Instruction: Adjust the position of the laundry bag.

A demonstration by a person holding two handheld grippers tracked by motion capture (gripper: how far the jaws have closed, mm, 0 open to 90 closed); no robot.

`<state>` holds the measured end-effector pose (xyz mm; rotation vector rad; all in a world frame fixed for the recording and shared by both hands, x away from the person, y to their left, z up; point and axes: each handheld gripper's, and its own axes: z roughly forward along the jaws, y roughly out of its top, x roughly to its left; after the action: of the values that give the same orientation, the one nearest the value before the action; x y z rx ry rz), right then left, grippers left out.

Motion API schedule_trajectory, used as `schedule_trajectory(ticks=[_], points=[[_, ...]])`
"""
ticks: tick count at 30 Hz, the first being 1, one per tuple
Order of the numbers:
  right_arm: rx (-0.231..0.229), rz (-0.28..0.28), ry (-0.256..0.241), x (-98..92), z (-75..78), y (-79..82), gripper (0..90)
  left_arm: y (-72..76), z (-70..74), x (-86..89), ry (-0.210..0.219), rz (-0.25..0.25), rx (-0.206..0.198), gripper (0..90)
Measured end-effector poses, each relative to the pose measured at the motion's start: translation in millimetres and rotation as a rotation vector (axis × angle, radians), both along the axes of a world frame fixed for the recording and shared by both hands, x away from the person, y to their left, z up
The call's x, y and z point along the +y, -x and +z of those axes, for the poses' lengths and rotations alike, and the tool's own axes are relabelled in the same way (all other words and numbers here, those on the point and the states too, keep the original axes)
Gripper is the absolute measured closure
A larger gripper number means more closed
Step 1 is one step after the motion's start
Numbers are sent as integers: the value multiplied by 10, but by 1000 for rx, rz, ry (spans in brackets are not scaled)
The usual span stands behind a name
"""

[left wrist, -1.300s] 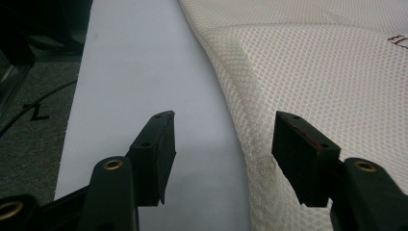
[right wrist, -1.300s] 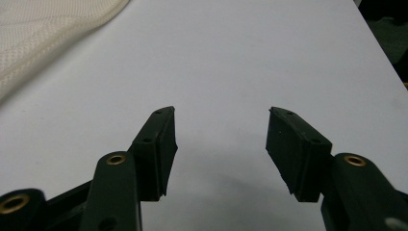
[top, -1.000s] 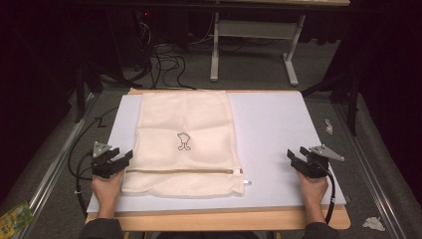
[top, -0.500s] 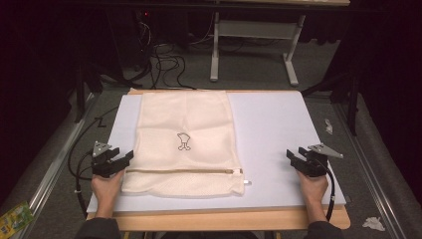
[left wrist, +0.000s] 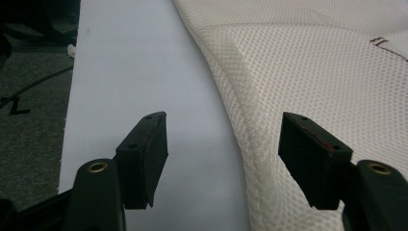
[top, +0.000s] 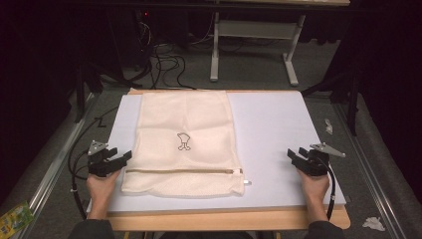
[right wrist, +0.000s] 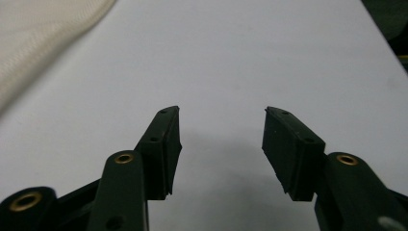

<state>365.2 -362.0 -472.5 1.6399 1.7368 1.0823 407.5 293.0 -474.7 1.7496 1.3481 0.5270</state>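
Note:
A cream mesh laundry bag (top: 184, 142) lies flat on the left half of the white board (top: 278, 129), its zipper (top: 184, 171) running along the near end with the pull at the right. A small dark emblem (top: 183, 141) marks its middle. My left gripper (top: 118, 160) rests open at the bag's near left edge; in the left gripper view (left wrist: 223, 149) the mesh bag (left wrist: 312, 77) lies under the right jaw and bare board under the left. My right gripper (top: 294, 158) sits open on bare board near the right edge, nothing between its jaws (right wrist: 221, 144).
The board lies on a wooden table (top: 224, 219). Cables (top: 164, 59) and a grey table frame (top: 254, 35) stand on the floor behind. Crumpled scraps (top: 373, 223) lie on the floor at right, a green packet (top: 12, 216) at left. The bag's corner (right wrist: 43, 33) shows far left of the right gripper.

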Motion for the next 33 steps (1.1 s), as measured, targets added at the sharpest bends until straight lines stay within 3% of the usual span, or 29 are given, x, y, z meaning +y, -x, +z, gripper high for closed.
schedule_trajectory(ticks=[3,12,17,26,33], points=[[20,21,-5,33,4,-14,467,36,65,2,0,-15,10,342],[35,70,-21,164,91,-37,488,60,43,-35,-1,-37,35,333],[48,123,-28,280,95,-53,509,79,70,-39,-9,-16,28,278],[71,186,-48,497,119,-64,542,89,41,-109,-21,-58,89,257],[75,224,-50,621,111,-58,604,114,49,-141,-25,-46,99,269]])
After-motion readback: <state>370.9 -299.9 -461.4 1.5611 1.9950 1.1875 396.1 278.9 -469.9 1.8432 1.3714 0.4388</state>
